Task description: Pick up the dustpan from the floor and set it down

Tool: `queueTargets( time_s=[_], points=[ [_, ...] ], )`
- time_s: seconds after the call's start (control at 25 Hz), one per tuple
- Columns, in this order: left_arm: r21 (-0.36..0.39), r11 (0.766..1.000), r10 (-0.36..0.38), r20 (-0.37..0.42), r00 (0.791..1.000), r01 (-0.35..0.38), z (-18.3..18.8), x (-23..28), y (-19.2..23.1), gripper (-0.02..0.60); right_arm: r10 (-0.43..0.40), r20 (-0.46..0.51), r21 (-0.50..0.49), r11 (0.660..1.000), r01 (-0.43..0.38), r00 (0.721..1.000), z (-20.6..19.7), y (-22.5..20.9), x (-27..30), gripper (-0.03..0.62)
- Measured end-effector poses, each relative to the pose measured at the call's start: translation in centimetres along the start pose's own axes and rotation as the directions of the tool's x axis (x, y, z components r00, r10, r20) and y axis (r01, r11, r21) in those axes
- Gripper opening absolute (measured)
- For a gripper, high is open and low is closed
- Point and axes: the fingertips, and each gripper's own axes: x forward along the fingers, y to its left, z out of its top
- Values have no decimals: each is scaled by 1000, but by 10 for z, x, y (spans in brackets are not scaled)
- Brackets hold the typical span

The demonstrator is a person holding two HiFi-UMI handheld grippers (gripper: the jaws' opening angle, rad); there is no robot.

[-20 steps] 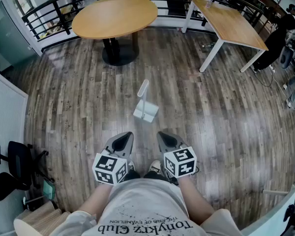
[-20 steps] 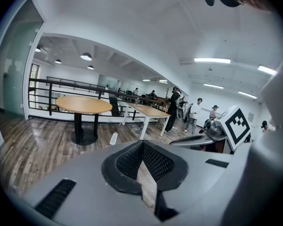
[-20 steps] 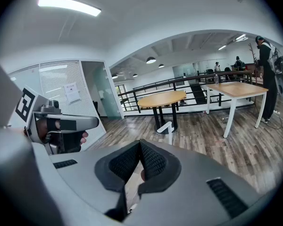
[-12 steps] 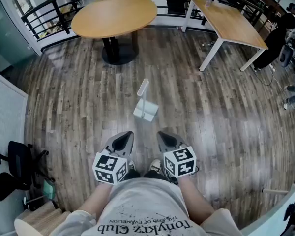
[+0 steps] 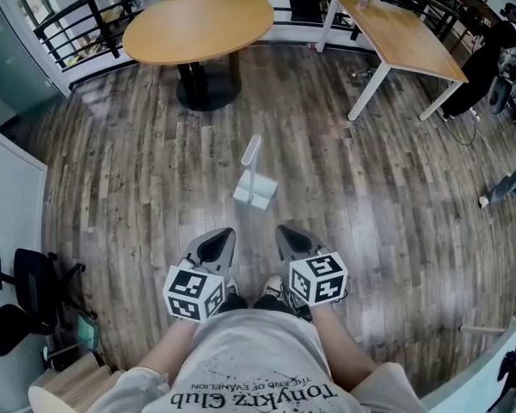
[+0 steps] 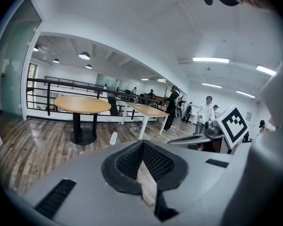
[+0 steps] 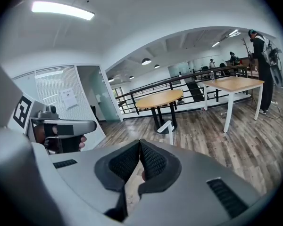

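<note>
A wood-plank floor (image 5: 396, 213) is seen in the head view, with a round table (image 5: 198, 24) at 12 o'clock. The dustpan (image 5: 254, 188) rests on the floor near centre, unmoved since the earlier frames; only a passer-by's leg (image 5: 499, 188) at 3 o'clock has shifted. The left tongs (image 5: 217, 241) and right tongs (image 5: 288, 236) are held side by side before the body, tilted slightly down, with the dustpan at their 12 o'clock, well apart.

In the left gripper view, the left tongs (image 6: 142, 144) are pressed together, empty.

In the right gripper view, the right tongs (image 7: 140, 142) are likewise closed on nothing, and the dustpan (image 7: 168, 126) is seen beyond them, handle raised.
</note>
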Motion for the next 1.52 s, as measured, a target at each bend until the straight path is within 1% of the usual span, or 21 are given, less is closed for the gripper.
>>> queueTargets(
  time_s=[0.36, 0.68, 0.8, 0.92, 1.04, 1.16, 1.28, 1.52],
  points=[
    [9, 999, -35, -7, 999, 35, -1, -10, 27, 23, -53, 11, 16, 998, 53, 999, 1, 14, 14, 25],
    [28, 994, -106, -34, 994, 107, -11, -14, 42, 23, -103, 29, 4, 995, 102, 994, 1, 31, 27, 25],
    [24, 992, -127, -33, 991, 128, -9, -12, 42, 23, -116, 22, -1, 993, 116, 993, 1, 31, 26, 25],
    [19, 990, -136, -35, 990, 137, -8, -4, 41, 23, -123, 18, 4, 992, 123, 992, 2, 21, 26, 25],
    [19, 992, -124, -33, 992, 124, 0, 11, 48, 23, -112, 23, 2, 994, 111, 993, 11, 11, 37, 25],
    [11, 996, -93, -36, 995, 94, 8, 29, 57, 23, -87, 23, -6, 996, 87, 996, 22, -5, 52, 25],
    [7, 998, -67, -36, 997, 67, 17, 55, 58, 23, -64, 25, -7, 998, 65, 998, 35, -31, 65, 25],
    [-1, 1000, -13, -13, 1000, 13, 52, 116, 61, 23, -6, 29, -34, 999, 7, 1000, 74, -86, 92, 25]
  ],
)
